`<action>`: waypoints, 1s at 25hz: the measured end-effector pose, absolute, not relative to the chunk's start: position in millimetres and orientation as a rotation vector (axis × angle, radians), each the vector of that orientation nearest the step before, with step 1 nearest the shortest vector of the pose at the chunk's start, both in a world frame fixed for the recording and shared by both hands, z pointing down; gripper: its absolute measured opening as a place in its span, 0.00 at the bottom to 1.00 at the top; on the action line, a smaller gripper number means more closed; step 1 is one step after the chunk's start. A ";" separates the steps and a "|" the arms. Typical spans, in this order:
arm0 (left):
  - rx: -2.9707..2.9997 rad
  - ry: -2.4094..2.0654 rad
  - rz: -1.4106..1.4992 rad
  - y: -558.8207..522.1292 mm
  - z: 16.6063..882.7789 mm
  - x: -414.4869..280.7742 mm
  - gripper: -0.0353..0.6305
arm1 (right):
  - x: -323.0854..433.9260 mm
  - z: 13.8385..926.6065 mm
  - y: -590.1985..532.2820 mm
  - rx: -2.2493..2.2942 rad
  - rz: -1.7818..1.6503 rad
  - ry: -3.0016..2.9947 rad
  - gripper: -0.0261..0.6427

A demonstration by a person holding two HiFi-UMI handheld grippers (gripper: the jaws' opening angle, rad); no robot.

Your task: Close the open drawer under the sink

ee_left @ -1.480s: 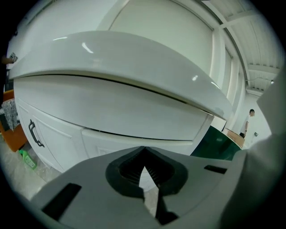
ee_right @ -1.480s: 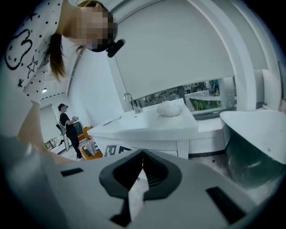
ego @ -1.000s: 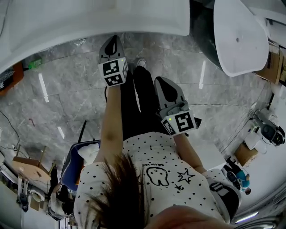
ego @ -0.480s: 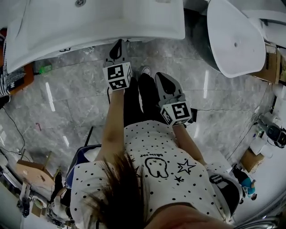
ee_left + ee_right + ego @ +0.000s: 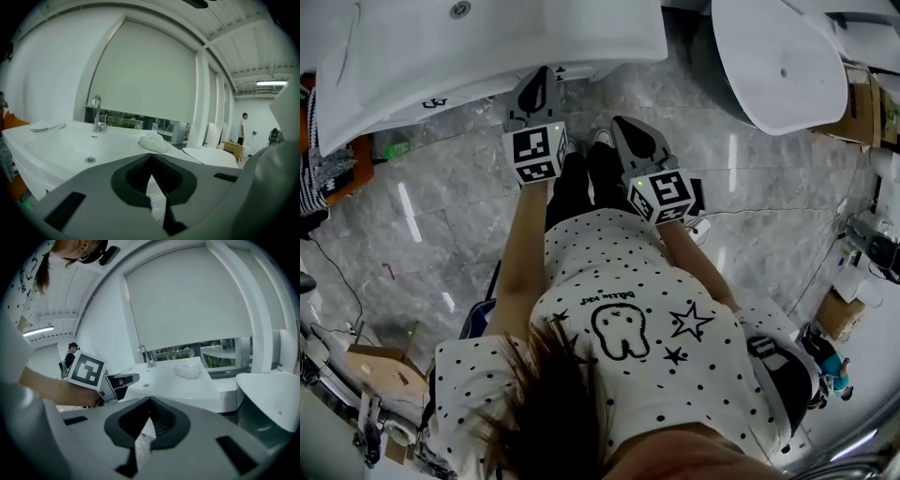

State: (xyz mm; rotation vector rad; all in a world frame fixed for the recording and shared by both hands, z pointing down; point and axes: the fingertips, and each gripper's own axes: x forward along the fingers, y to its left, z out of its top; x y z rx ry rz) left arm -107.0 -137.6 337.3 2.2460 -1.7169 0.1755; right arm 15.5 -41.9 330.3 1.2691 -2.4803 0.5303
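Before the sink [image 5: 609,52], we hold the left tool [image 5: 541,84] nearest its edge, the right tool [image 5: 625,133] further back, both closed, empty; drawer hidden below.

I see a white short-sleeved shirt [image 5: 628,281] dotted in black, printed with a black-outlined tooth figure and two stars. Below it are black trousers [image 5: 581,183] and a white shoe [image 5: 601,137]. The left gripper [image 5: 543,75] and right gripper [image 5: 619,124] are smooth grey shells with dark ribbed pads and dark slots, and the left cube [image 5: 534,153] and right cube [image 5: 664,195] are white with black square markers and a small green light.
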 end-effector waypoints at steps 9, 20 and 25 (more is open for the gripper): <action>2.336 -1.744 0.120 -120.1 282.3 -107.9 0.06 | 12.9 313.0 -29.1 1.254 0.493 -2.510 0.06; 2.391 -1.743 0.052 -88.2 240.5 -92.1 0.06 | 24.8 294.9 -36.2 1.276 0.440 -2.541 0.06; 2.391 -1.757 0.045 -70.4 232.0 -86.6 0.06 | 30.1 286.3 -35.5 1.269 0.424 -2.561 0.06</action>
